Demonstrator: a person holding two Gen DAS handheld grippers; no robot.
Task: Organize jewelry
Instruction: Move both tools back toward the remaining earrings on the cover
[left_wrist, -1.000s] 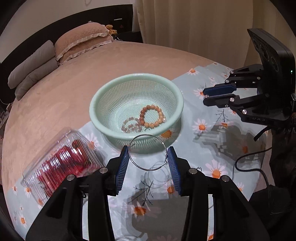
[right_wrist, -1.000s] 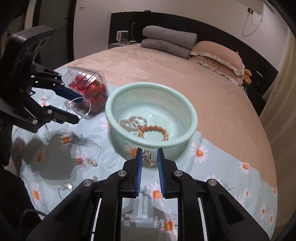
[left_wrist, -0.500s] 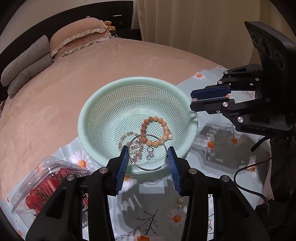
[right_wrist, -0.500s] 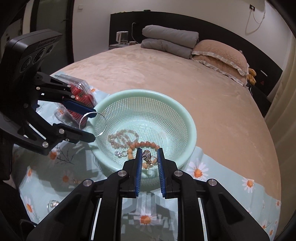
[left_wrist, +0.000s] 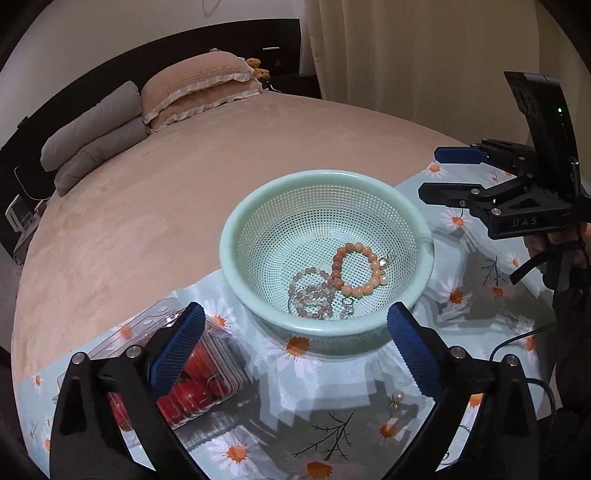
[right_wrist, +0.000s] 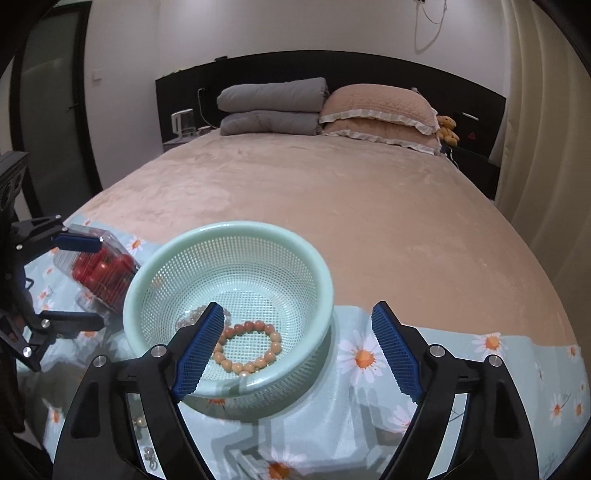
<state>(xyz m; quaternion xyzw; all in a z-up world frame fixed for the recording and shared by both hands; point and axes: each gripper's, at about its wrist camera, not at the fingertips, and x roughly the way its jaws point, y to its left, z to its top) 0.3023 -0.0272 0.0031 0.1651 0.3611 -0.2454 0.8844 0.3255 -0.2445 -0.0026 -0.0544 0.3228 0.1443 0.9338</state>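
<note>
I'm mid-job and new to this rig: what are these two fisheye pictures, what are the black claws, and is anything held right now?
Each picture comes from a camera on one hand-held gripper, looking along its blue-padded fingers. A person holds both. The left hand-held gripper and right hand-held gripper have just been opening; nothing is between their fingers. On the floral cloth sits a green basket holding an orange bead bracelet and a pale bead bracelet. A tomato box lies beside it, a pearl earring nearby.
</note>
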